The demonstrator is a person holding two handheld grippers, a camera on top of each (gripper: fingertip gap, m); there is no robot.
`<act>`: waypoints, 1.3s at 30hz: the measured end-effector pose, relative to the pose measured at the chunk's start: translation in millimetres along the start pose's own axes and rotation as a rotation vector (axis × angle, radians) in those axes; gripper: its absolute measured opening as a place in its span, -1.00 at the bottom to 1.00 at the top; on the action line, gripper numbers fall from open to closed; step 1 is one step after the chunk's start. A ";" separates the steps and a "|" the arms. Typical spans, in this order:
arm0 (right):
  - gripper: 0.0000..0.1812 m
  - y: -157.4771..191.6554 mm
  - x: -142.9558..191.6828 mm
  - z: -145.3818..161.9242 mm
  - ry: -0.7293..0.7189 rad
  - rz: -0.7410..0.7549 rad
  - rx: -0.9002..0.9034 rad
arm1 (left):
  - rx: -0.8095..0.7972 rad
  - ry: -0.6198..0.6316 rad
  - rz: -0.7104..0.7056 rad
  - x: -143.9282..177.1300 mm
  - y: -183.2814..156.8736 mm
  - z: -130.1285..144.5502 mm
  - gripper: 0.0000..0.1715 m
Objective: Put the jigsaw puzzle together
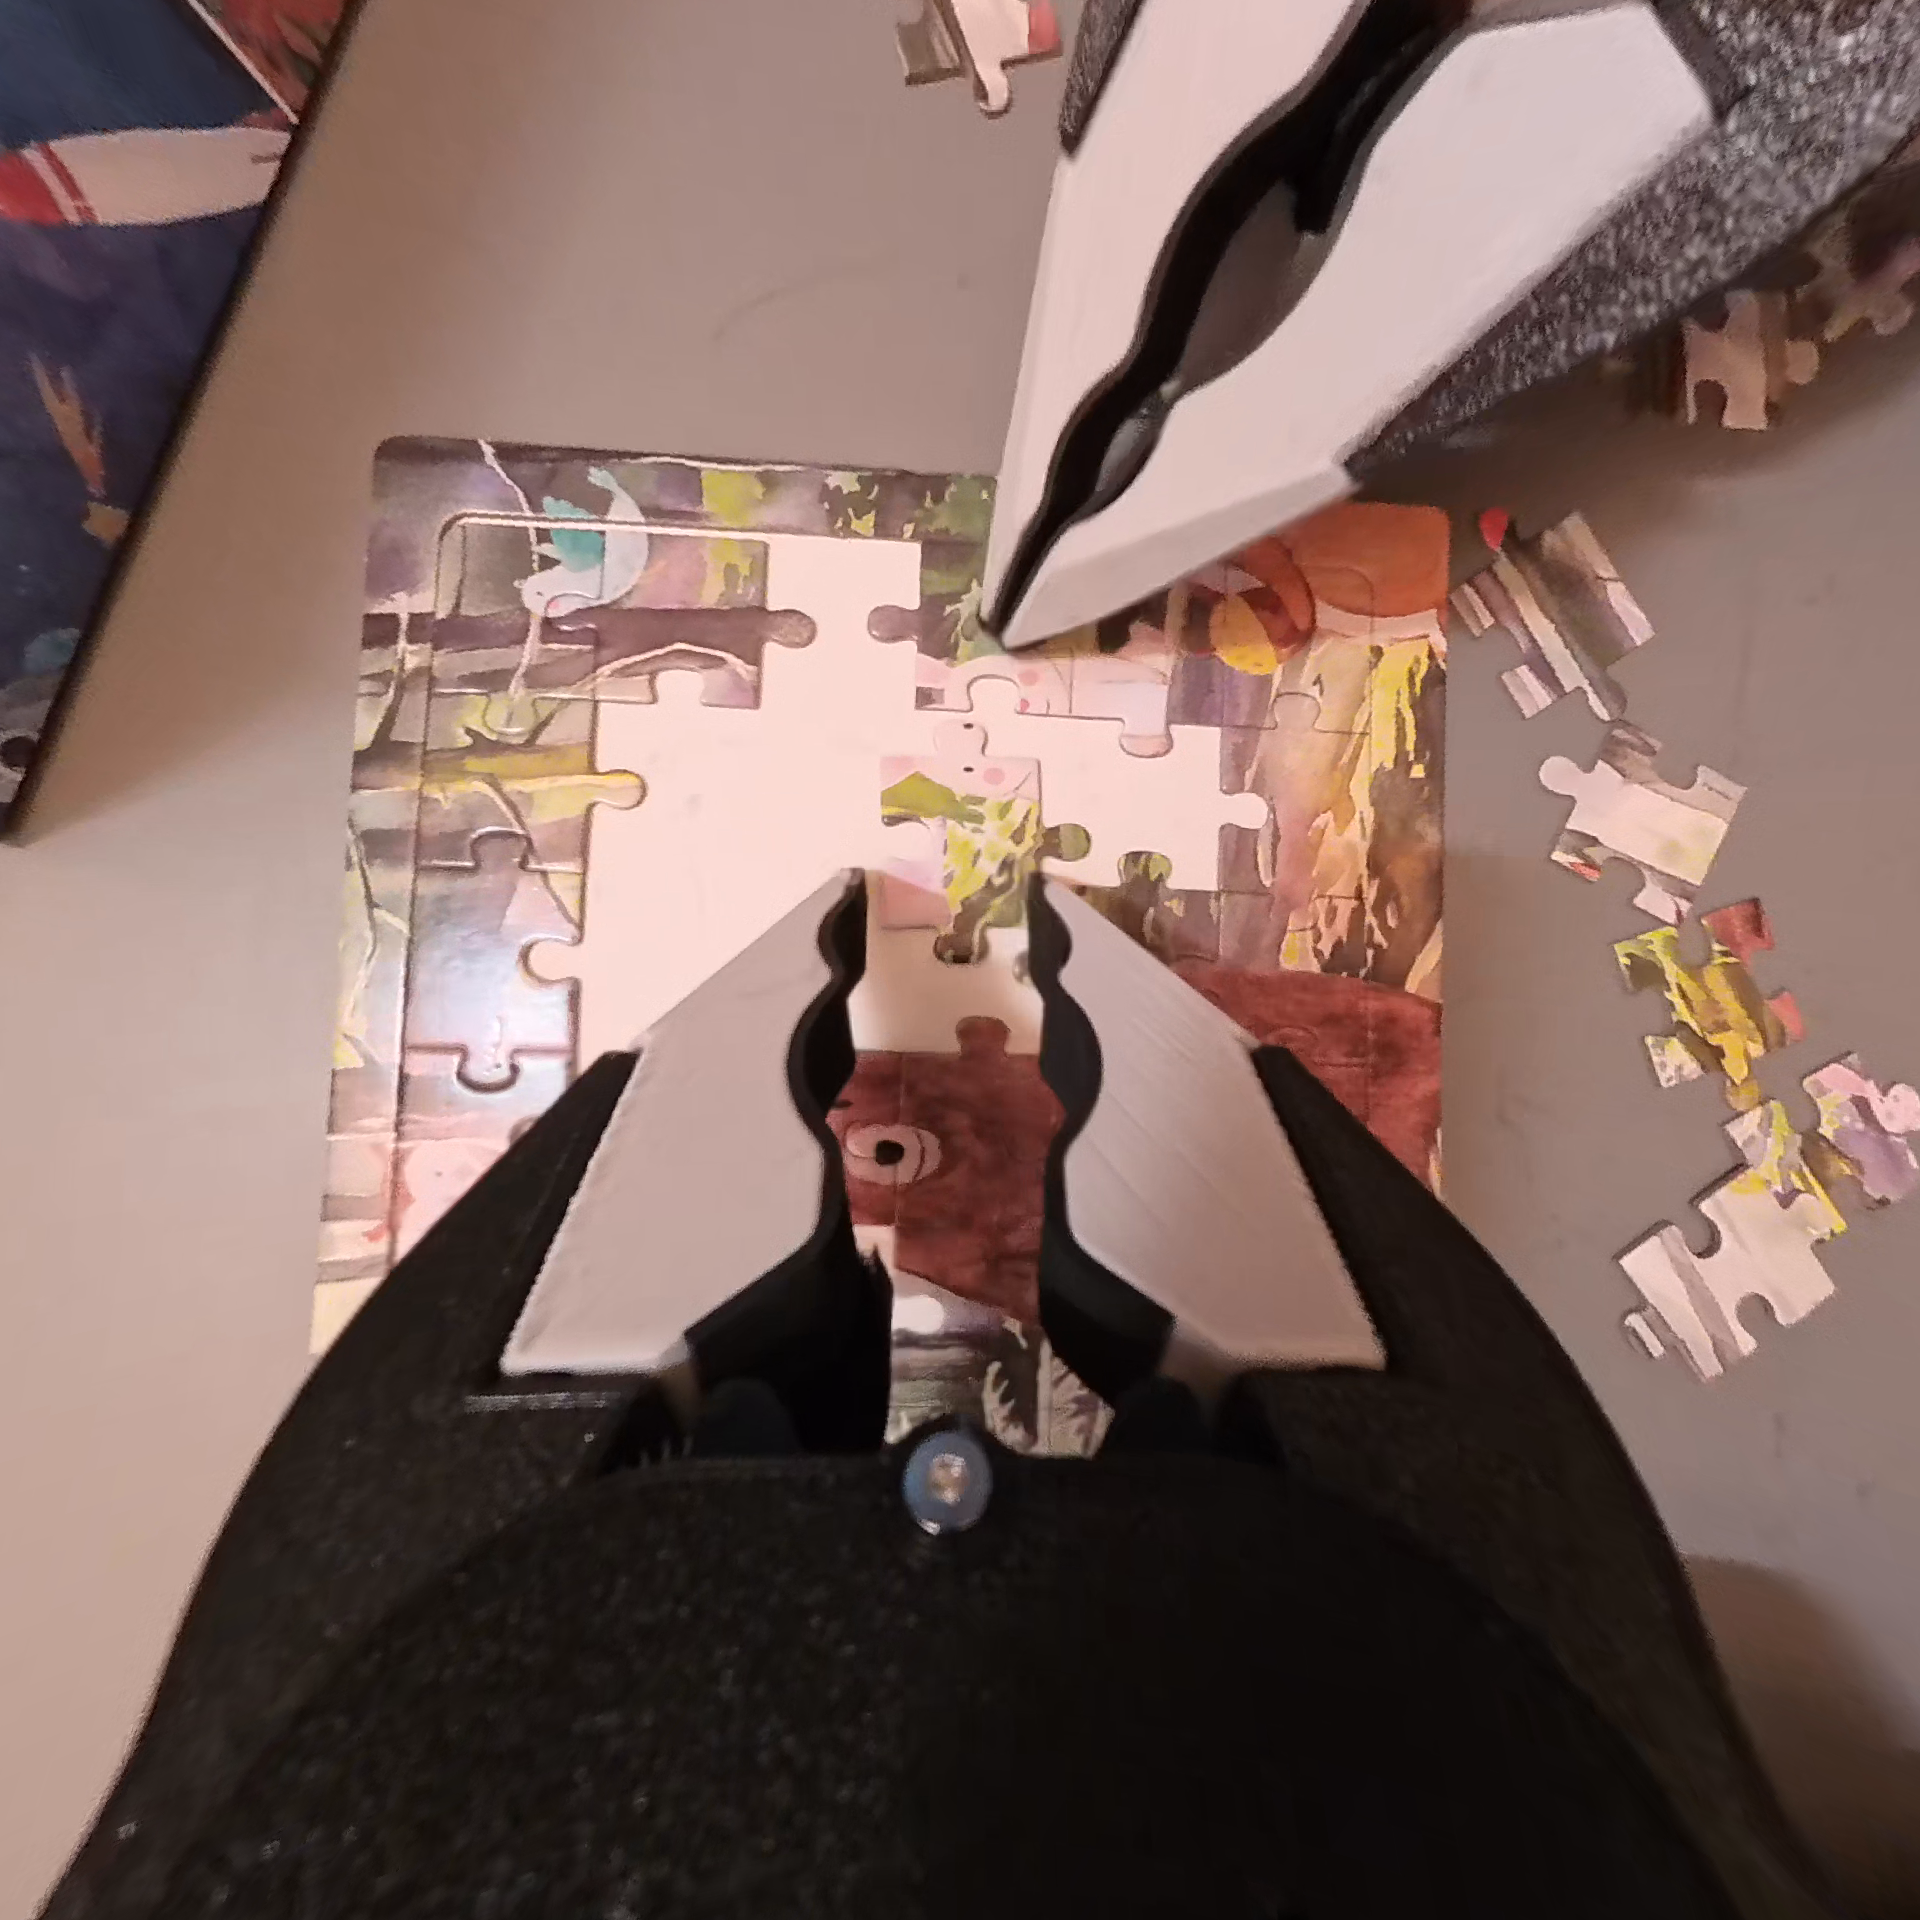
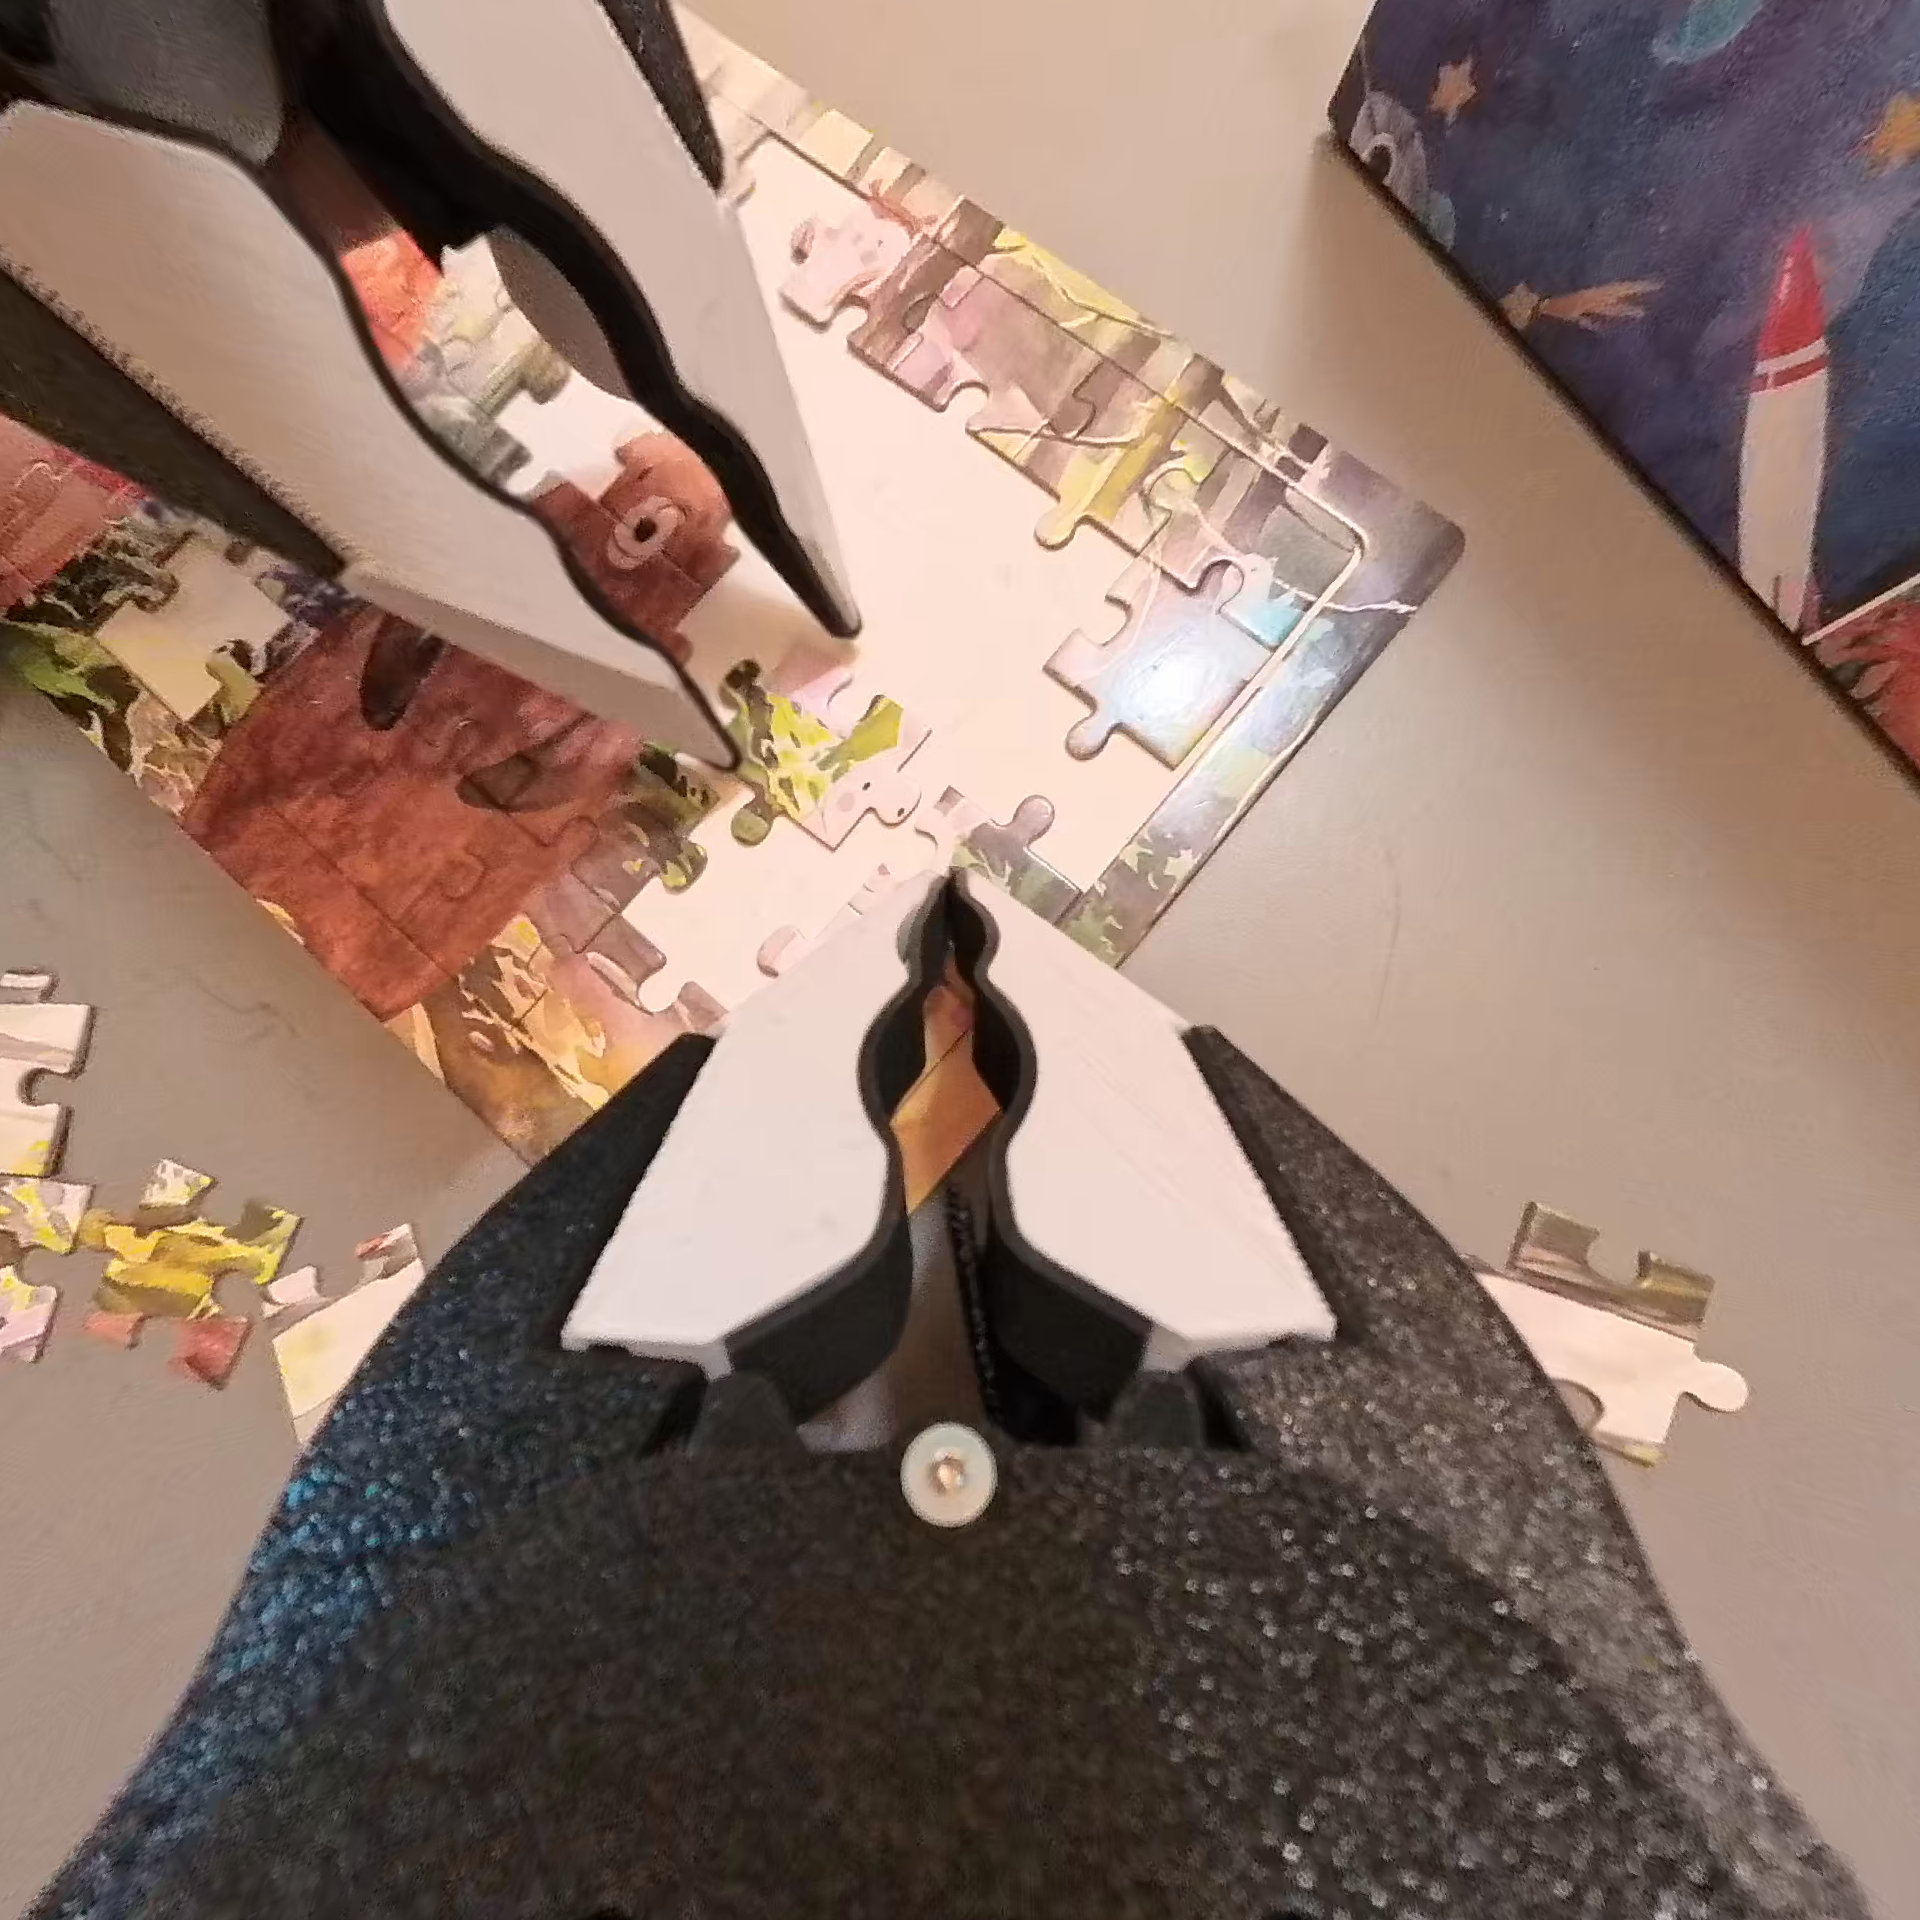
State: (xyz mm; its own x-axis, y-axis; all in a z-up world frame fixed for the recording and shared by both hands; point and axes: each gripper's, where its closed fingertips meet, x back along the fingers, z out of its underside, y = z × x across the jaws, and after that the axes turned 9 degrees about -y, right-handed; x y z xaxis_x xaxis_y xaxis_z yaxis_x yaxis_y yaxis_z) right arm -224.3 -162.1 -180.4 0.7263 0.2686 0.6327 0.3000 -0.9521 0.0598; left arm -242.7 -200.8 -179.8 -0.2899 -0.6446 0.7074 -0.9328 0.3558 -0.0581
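The jigsaw board (image 1: 416, 727) lies flat on the grey table, its border and many pieces in place, with a bare white area in the middle. My left gripper (image 1: 951, 881) is open over the board. Its tips straddle the near end of a green-and-yellow piece (image 1: 982, 831) that lies flat on the white area. The right wrist view shows the same piece (image 2: 805, 753) just past the left gripper (image 2: 787, 688). My right gripper (image 2: 951, 883) is shut, tips down on the board's far part. It also shows in the left wrist view (image 1: 1003, 629), next to a pale pink piece (image 1: 1049, 691).
Several loose pieces (image 1: 1652, 821) lie on the table right of the board, and another lies at the top (image 1: 977, 52). A dark blue picture box (image 1: 104, 312) stands at the upper left. The right wrist view shows loose pieces on both sides (image 2: 177, 1257) (image 2: 1600, 1340). Left tips to right tips: about 5 cm.
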 end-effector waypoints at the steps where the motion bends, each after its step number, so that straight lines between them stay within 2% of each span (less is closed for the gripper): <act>1: -1.00 0.7 1.9 -2.2 -0.013 -0.006 -0.002 | 0.003 0.001 0.015 0.4 -2.5 1.2 -0.63; 10: -1.00 -11.8 11.2 0.5 -0.052 0.050 -0.021 | 0.002 -0.009 0.036 -5.1 -6.5 0.3 -0.59; 14: -1.00 -16.7 15.6 -2.6 -0.081 0.079 -0.016 | 0.001 -0.016 0.032 -4.8 -3.4 0.3 -0.67; 19: -1.00 -18.8 25.3 -13.8 -0.146 0.083 -0.035 | -0.005 -0.039 0.014 -3.8 1.7 -2.9 -0.86; 24: -1.00 -2.7 18.0 -11.5 -0.136 0.002 -0.059 | -0.007 -0.041 0.016 -5.9 0.9 -4.1 -0.92; 27: -0.89 11.6 9.4 -4.1 -0.085 -0.047 0.002 | -0.008 -0.034 0.005 -5.0 2.0 -3.8 -0.86; 29: -0.86 11.7 7.7 -4.9 -0.079 -0.018 0.062 | -0.007 -0.032 -0.005 -3.7 2.5 -4.3 -0.63; 31: -0.86 12.2 7.6 -5.6 -0.078 -0.013 0.070 | -0.008 -0.039 0.009 -4.4 -1.5 -6.8 -0.50; 39: -0.86 9.1 10.3 -2.5 -0.076 -0.019 0.041 | -0.055 -0.009 -0.002 -13.0 -6.5 -6.2 -0.51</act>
State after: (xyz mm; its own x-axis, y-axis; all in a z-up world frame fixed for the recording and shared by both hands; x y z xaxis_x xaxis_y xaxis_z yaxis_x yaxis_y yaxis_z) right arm -215.7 -168.3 -171.5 0.7647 0.2986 0.5711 0.3383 -0.9402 0.0387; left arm -231.5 -190.5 -184.2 -0.2898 -0.6514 0.7012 -0.9203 0.3908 -0.0174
